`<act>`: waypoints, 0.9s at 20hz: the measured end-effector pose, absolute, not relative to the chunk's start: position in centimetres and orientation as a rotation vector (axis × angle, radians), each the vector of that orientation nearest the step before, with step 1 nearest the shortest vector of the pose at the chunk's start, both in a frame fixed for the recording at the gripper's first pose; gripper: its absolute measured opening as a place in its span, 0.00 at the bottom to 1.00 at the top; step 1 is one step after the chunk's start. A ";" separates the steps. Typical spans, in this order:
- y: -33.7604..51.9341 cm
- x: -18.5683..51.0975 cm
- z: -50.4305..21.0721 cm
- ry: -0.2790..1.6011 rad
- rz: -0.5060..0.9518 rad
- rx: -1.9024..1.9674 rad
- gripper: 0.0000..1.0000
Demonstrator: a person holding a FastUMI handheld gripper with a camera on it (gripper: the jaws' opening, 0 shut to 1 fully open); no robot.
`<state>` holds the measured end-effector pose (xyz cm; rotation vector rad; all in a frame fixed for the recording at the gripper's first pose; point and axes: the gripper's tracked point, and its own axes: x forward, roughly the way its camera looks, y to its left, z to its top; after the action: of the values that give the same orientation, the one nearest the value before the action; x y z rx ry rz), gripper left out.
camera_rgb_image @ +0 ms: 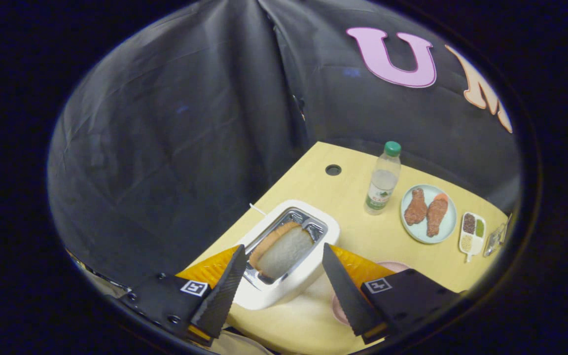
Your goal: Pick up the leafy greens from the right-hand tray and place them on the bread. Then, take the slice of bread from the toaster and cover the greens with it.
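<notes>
One gripper (284, 256) hangs over a pale wooden table (387, 241), its two fingers (225, 291) spread wide with nothing pinched between them. The tips stand on either side of the one toaster (289, 256), which lies between and just ahead of them; neither finger clearly touches it.

The toaster is white with a shiny metal slot. In the slot sits one bread slice (284, 251), pale on its face with a brown crust showing along one edge, leaning slightly. A thin white cord (258, 209) runs off the toaster's far side.

Beyond the toaster stands one clear bottle (382, 182) with a green cap, upright, partly filled. Just beside it, farther from the toaster, lies one round pale-blue plate (449, 224) holding two brown pieces of meat side by side, with something orange peeking out behind the farther one. Next to the plate is one small white divided dish (472, 231) with three compartments: dark brown grains, something green, and something pale. Past that, at the table's corner, lies a small shiny item too blurred to tell.

One round hole (333, 170) is cut in the table near its far edge. A pink plate (397, 266) shows partly behind the right finger; its contents are hidden. The greens cannot be made out.
</notes>
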<state>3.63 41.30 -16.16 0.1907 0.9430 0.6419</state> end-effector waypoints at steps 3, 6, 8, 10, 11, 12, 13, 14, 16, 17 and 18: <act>43.1 4.1 -17.5 0.971 0.635 0.197 0.98; 44.1 3.9 -18.7 1.006 0.637 0.169 0.97; 44.0 3.6 -19.8 1.027 0.633 0.125 0.95; 44.3 3.5 -20.4 1.037 0.628 0.107 0.84; 44.5 3.2 -20.4 1.045 0.630 0.108 0.75; 44.6 3.0 -20.4 1.054 0.638 0.103 0.65; 44.4 3.1 -20.6 1.057 0.636 0.083 0.56; 44.2 3.3 -20.6 1.049 0.630 0.081 0.47; 43.1 3.9 -20.1 1.025 0.596 0.065 0.28; 43.3 3.5 -20.4 1.029 0.604 0.079 0.09; 43.4 3.6 -19.8 1.008 0.605 0.102 0.09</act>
<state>3.62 43.40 -19.77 0.1023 1.0082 0.6045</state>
